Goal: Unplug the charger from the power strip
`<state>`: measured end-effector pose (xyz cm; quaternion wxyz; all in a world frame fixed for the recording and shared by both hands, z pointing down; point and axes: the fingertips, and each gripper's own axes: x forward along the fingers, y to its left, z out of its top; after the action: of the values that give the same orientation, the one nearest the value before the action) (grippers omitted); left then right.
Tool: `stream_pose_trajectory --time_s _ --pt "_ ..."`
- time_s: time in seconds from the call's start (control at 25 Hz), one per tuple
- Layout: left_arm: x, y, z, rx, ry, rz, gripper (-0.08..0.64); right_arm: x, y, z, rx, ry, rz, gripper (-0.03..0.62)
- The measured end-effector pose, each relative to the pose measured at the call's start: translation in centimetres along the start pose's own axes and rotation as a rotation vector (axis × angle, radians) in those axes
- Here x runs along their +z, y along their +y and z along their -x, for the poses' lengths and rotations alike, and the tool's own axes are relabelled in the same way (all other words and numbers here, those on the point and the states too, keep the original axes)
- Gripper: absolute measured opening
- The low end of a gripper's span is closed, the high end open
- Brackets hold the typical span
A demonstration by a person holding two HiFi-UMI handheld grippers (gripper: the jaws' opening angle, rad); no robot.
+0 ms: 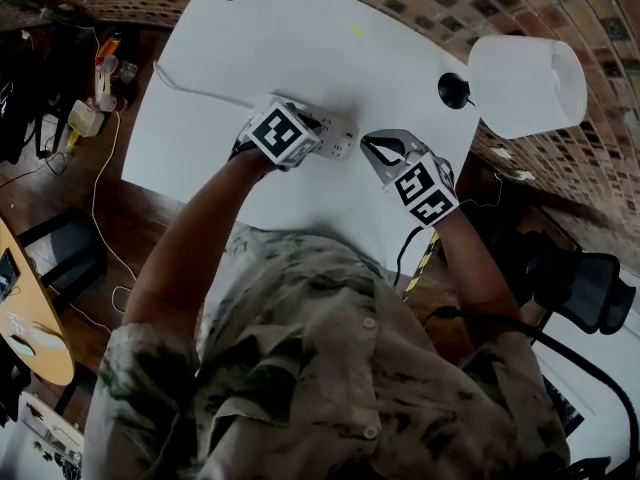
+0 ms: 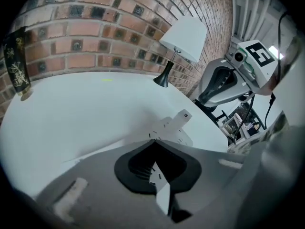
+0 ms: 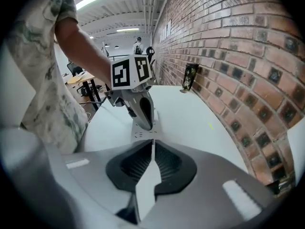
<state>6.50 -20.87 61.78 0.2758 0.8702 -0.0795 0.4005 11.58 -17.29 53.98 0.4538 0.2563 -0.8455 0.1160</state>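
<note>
A white power strip [image 1: 340, 140] lies on the white table [image 1: 300, 38] between my two grippers. In the left gripper view it [image 2: 167, 130] stretches away from the jaws, and a small white charger [image 2: 184, 115] stands up at its far end. My left gripper [image 1: 316, 128] is shut, with its tip down on the strip's near end [image 3: 139, 134]. My right gripper [image 1: 368, 146] hangs just right of the strip, jaws together and nothing between them. In the right gripper view its tips [image 3: 152, 143] point at the strip, and the left gripper [image 3: 146, 122] stands right behind. I cannot make out the charger there.
A white-shaded lamp [image 1: 525, 83] on a black base [image 1: 455, 90] stands at the table's right end by the brick wall [image 2: 95, 27]. A dark vase [image 3: 190, 76] sits at the far end. The strip's white cord [image 1: 200, 93] runs left across the table. A black chair [image 1: 590, 288] stands off to the right.
</note>
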Motion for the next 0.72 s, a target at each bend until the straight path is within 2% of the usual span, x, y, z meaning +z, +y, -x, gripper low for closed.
stream_pose_trajectory --time_s 0.12,0.32,0.44,0.72 --pt "0.3 -0.1 -0.1 -0.02 -0.005 0.007 -0.003 -0.1 -0.2 -1.4 0.026 0.025 0.001 0.077" --pt "0.2 0.0 0.0 -0.023 0.007 0.018 -0.003 -0.3 -0.1 -3.5 0.06 0.051 0.015 0.114" --pt "0.2 0.0 0.2 -0.025 0.005 0.012 -0.005 0.0 0.2 -4.0 0.084 0.063 0.026 0.129" --pt "0.4 0.2 0.0 -0.015 -0.001 0.012 -0.005 -0.3 0.5 -5.8 0.107 0.114 0.07 0.115"
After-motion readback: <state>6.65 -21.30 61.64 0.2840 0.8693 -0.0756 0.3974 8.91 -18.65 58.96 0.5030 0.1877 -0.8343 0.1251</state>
